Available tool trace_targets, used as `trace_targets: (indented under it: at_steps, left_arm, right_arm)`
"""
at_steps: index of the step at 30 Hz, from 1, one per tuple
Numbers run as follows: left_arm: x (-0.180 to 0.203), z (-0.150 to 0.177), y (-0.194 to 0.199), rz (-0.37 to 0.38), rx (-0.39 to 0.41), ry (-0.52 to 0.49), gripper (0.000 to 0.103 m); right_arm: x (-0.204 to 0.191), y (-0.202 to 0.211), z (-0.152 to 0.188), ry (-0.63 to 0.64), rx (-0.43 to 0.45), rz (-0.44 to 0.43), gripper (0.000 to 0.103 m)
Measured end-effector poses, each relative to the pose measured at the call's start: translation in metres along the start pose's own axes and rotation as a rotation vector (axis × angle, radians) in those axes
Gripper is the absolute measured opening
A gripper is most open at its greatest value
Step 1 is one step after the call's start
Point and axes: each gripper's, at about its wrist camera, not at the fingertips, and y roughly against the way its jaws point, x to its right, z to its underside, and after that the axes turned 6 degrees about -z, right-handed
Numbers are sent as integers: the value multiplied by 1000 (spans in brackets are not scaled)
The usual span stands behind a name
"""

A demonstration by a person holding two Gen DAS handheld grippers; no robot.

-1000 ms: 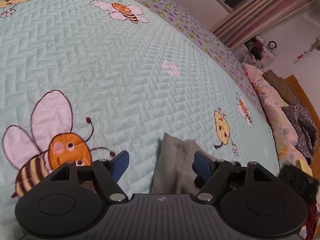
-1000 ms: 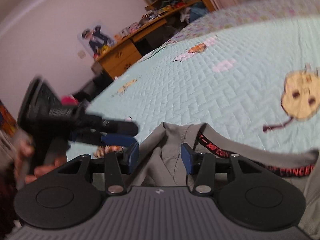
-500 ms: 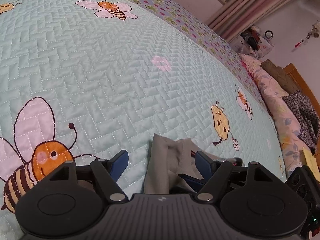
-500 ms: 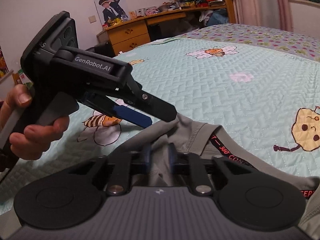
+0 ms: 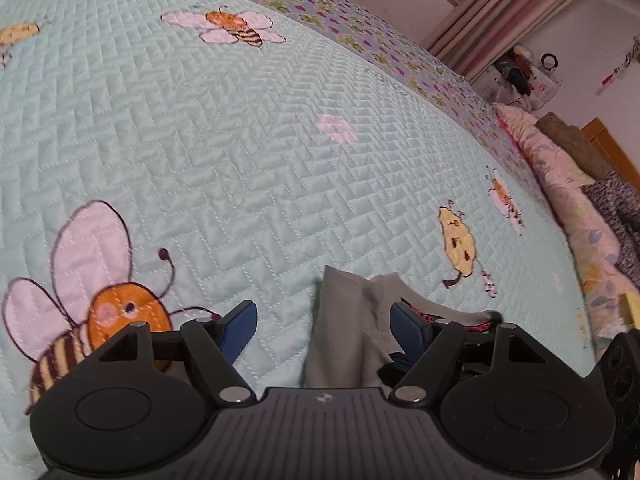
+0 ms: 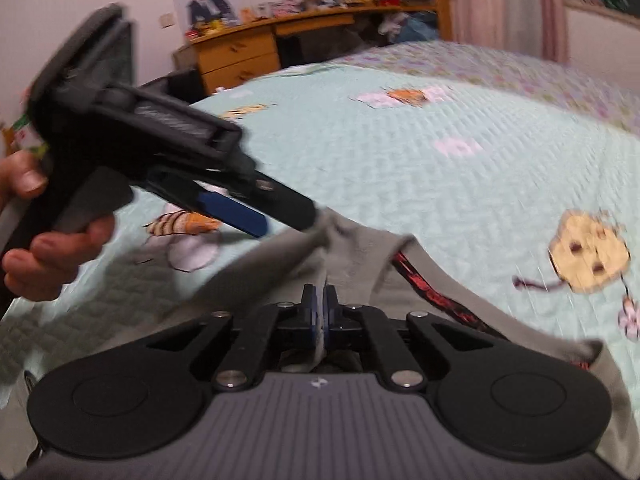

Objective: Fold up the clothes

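A grey garment point(image 5: 344, 320) with a red-and-black waistband point(image 6: 432, 292) lies on the pale green quilted bedspread point(image 5: 240, 152). One fold of it stands up between the fingers of my open left gripper point(image 5: 322, 330), closer to the right pad. In the right wrist view my right gripper point(image 6: 320, 312) is shut on a raised fold of the grey garment point(image 6: 360, 248). In the same view the left gripper point(image 6: 280, 220), held by a hand point(image 6: 52, 256), reaches in from the left. Its tips rest at the garment's upper edge, and the image is blurred.
The bedspread carries bee point(image 5: 228, 28) and flower patches and stretches far ahead. Pillows and a pile of clothes point(image 5: 580, 184) line the bed's right side. A wooden desk with shelves point(image 6: 248, 52) stands beyond the bed, with curtains point(image 6: 548, 4) at the right.
My right gripper went from open to shut on the grey garment and has pulled a fold up. The left gripper stayed open, astride the fabric's edge.
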Motion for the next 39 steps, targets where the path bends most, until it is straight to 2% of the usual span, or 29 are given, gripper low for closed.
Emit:
trace_targets:
  at_steps: [8, 10, 13, 14, 15, 22, 23, 25, 26, 29, 32, 35, 36, 37, 38, 39]
  left_arm:
    - [-11, -2, 9, -2, 10, 9, 76]
    - [-8, 2, 13, 7, 10, -13, 76]
    - [-6, 8, 16, 5, 8, -33, 82]
    - [-7, 9, 16, 4, 8, -28, 84]
    - [-8, 11, 16, 3, 9, -24, 84]
    - [-16, 18, 20, 34, 1, -8, 85]
    - [-16, 18, 20, 35, -2, -11, 85]
    - [-17, 18, 22, 41, -5, -12, 85]
    - [-18, 18, 23, 45, -5, -9, 85]
    - [-18, 20, 26, 50, -4, -4, 85]
    - [-16, 21, 29, 28, 2, -25, 85]
    - [-15, 22, 32, 21, 5, -42, 85]
    - [-16, 22, 33, 22, 5, -41, 85]
    - [-17, 22, 34, 24, 5, -40, 85]
    - [-18, 22, 35, 25, 5, -38, 85]
    - [-19, 22, 36, 26, 5, -37, 85]
  right_arm:
    - [9, 7, 3, -56, -11, -11, 3]
    - [21, 13, 3, -134, 44, -61, 3]
    - [37, 14, 4, -229, 86, -159, 14]
    - [39, 13, 4, -236, 82, -168, 20]
    - [41, 12, 4, -241, 78, -176, 22]
    - [30, -10, -3, -192, 7, -217, 24]
    - [26, -12, -3, -184, -9, -212, 24]
    - [24, -13, -6, -196, -24, -187, 16]
    - [23, -11, -8, -198, -22, -165, 5]
    - [12, 6, -14, -175, 5, -117, 3]
    - [0, 23, -19, -139, 17, -20, 3]
    - [2, 28, -20, -154, -2, 50, 3]
    - [5, 29, -19, -180, -4, 44, 3]
    - [10, 26, -18, -215, -18, -10, 4]
    - [15, 25, -16, -258, -20, -67, 8]
    - [19, 22, -17, -291, -16, -79, 24]
